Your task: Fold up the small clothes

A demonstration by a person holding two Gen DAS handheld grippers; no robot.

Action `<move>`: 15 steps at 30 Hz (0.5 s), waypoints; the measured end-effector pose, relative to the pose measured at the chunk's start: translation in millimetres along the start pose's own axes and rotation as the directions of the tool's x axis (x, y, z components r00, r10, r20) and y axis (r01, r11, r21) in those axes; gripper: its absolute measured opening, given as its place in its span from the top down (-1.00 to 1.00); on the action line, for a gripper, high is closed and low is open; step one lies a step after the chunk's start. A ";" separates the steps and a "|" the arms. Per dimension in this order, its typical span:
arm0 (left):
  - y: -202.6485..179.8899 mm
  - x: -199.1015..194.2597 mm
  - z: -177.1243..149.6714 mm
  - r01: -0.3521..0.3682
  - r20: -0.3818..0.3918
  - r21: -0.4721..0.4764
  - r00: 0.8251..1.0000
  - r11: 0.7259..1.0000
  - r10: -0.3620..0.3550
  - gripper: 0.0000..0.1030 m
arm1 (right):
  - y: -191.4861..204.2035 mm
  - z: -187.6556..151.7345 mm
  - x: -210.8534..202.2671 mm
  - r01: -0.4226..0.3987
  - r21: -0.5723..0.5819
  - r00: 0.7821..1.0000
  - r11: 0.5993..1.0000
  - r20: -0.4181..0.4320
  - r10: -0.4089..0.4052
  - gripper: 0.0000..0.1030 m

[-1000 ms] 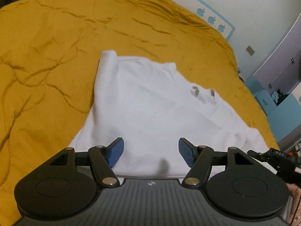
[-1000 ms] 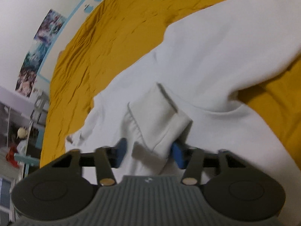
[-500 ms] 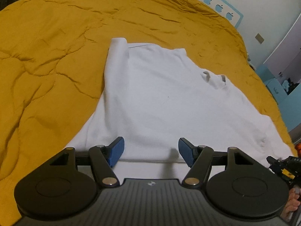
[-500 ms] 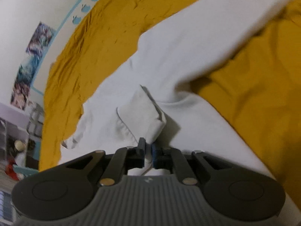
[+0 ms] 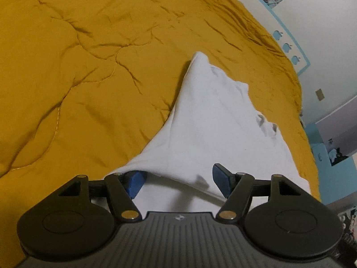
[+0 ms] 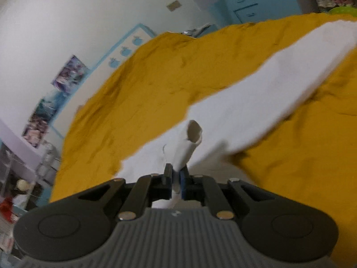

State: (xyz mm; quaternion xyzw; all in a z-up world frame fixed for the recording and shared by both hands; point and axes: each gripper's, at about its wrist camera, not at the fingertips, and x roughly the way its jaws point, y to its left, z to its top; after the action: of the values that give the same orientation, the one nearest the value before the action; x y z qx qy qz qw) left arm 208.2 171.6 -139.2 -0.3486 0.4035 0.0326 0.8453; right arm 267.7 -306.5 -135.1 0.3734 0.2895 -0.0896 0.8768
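Note:
A white long-sleeved shirt (image 5: pixel 212 134) lies spread on a mustard bedspread (image 5: pixel 78 78). My left gripper (image 5: pixel 177 179) is low at the shirt's near edge with its jaws wide and still opening a little. A raised fold of that edge runs between the blue pads, and the left pad (image 5: pixel 133 182) is partly tucked under the cloth. Nothing is pinched. In the right wrist view, my right gripper (image 6: pixel 177 176) is shut on the sleeve cuff (image 6: pixel 189 140), which sticks up past the fingertips. The rest of the shirt (image 6: pixel 256 102) trails away over the bedspread (image 6: pixel 156 78).
A white wall with posters (image 6: pixel 67 73) and a blue border runs along the bed's far side. A blue cabinet (image 6: pixel 245 11) stands beyond the bed's end. Cluttered shelves (image 6: pixel 17 178) sit at the left. Bare bedspread stretches left of the shirt.
My right gripper closed on the sleeve cuff and lifted it off the shirt. My left gripper slid in lower to the near edge, its left pad now under the fold.

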 end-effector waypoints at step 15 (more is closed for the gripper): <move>15.6 -6.6 -7.3 0.086 0.175 -0.144 0.983 0.986 -0.060 0.81 | -8.9 -10.0 18.9 0.051 -0.020 0.988 0.998 -0.148 -0.054 0.60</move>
State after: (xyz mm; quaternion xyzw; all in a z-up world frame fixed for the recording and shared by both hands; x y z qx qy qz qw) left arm 193.7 180.3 -146.4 -0.4219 0.3132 0.0617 0.8486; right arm 275.5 -304.6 -156.8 0.3641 0.3644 -0.0822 0.8531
